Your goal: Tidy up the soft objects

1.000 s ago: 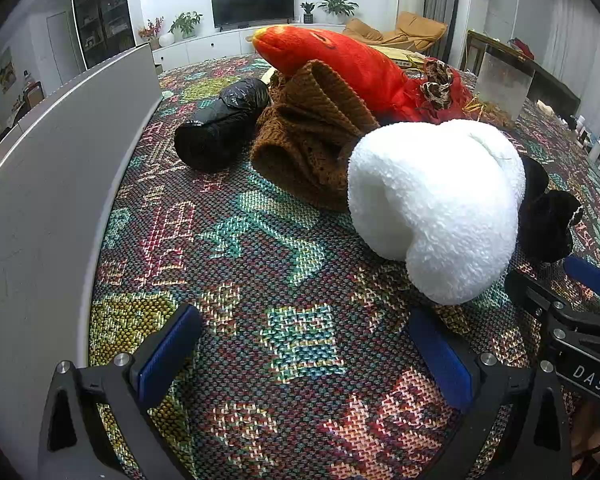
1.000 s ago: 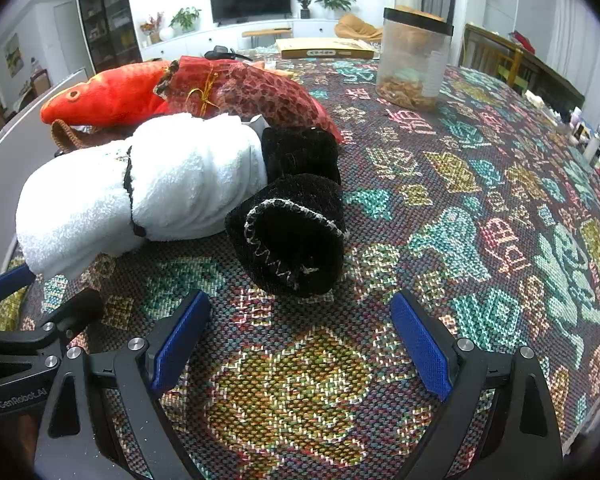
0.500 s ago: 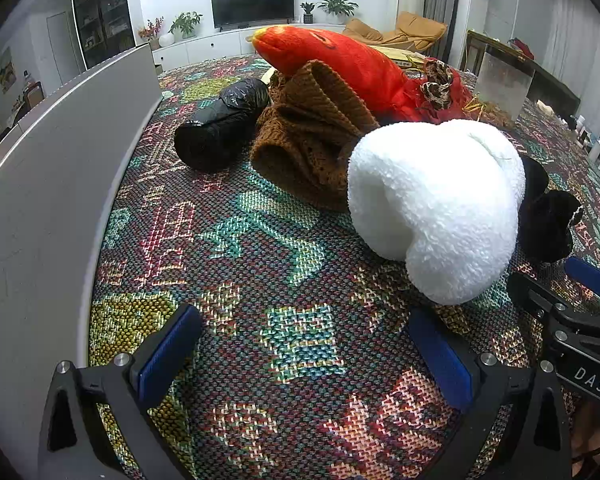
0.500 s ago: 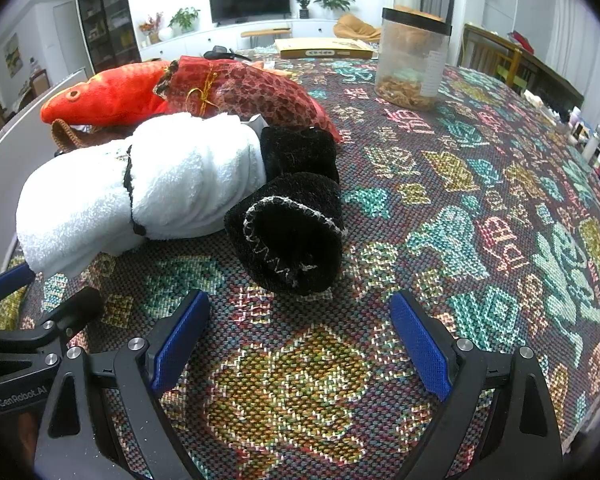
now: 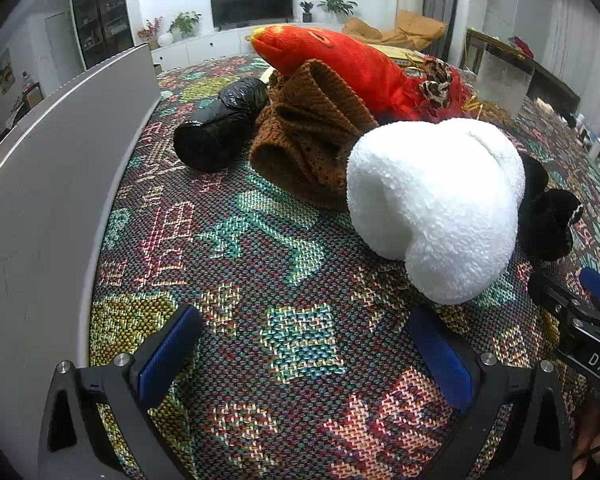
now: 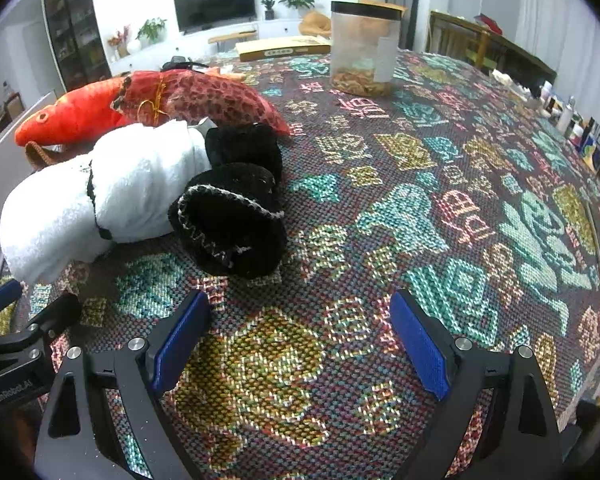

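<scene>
A coarse woven tablecloth (image 5: 260, 280) carries a fluffy white towel roll (image 5: 432, 204). Behind the towel lie a ribbed brown knit (image 5: 308, 136) and a plush red fish (image 5: 340, 60); left of the knit, a glossy black roll (image 5: 216, 128), possibly plastic film.

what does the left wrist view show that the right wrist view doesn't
Only the left wrist view shows the black shiny plastic-wrapped roll and the whole brown knitted cloth by the grey flat panel.

Only the right wrist view shows the clear plastic jar with a black lid and the flat cardboard box.

Both show the fluffy white rolled towel, the red plush fish, the black knitted item, and both hand-held grippers, left and right, open.
</scene>
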`<control>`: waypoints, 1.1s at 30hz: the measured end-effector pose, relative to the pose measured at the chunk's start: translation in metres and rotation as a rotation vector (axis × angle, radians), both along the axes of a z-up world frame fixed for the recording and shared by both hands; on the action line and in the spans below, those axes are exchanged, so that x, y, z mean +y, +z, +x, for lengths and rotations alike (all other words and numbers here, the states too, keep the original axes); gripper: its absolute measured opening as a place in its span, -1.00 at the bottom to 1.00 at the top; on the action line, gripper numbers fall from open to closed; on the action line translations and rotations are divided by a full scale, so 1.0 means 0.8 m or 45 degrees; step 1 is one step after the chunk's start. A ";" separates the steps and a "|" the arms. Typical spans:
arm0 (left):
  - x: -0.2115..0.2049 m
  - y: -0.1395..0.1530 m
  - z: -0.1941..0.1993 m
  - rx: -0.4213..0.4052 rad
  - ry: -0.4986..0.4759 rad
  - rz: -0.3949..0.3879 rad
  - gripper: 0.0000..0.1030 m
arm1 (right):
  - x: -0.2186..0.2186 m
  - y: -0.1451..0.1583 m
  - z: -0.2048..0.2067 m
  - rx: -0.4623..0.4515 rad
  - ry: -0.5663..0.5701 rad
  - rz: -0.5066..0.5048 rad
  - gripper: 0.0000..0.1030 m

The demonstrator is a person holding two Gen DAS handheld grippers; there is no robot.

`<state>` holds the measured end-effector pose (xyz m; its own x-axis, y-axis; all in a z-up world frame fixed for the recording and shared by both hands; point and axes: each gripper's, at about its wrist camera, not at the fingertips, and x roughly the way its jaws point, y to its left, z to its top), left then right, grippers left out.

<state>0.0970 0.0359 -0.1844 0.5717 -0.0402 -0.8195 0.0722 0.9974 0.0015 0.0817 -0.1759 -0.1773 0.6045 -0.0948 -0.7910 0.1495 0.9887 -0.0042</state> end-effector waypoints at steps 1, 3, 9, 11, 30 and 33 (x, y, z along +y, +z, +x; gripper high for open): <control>-0.001 0.003 0.001 0.028 -0.021 0.014 1.00 | 0.001 0.000 -0.001 0.000 0.000 -0.005 0.81; -0.002 0.024 0.000 0.015 -0.052 0.035 0.99 | 0.002 0.000 -0.001 0.000 0.000 -0.004 0.81; -0.037 0.093 0.007 -0.144 -0.239 0.058 0.99 | -0.010 0.005 -0.005 -0.019 -0.034 0.068 0.81; -0.065 0.094 0.019 -0.164 -0.320 0.150 0.99 | -0.034 0.010 -0.012 -0.054 -0.093 0.207 0.81; -0.024 0.050 -0.085 -0.003 -0.251 0.043 0.31 | -0.084 0.032 -0.009 -0.109 -0.148 0.525 0.80; -0.026 0.047 -0.083 -0.025 -0.253 0.106 0.73 | -0.066 0.048 0.033 -0.011 -0.020 0.492 0.80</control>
<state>0.0304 0.0150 -0.1469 0.5750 -0.0866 -0.8136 0.2668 0.9599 0.0864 0.1081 -0.2283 -0.1389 0.6119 0.2001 -0.7652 0.1631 0.9147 0.3697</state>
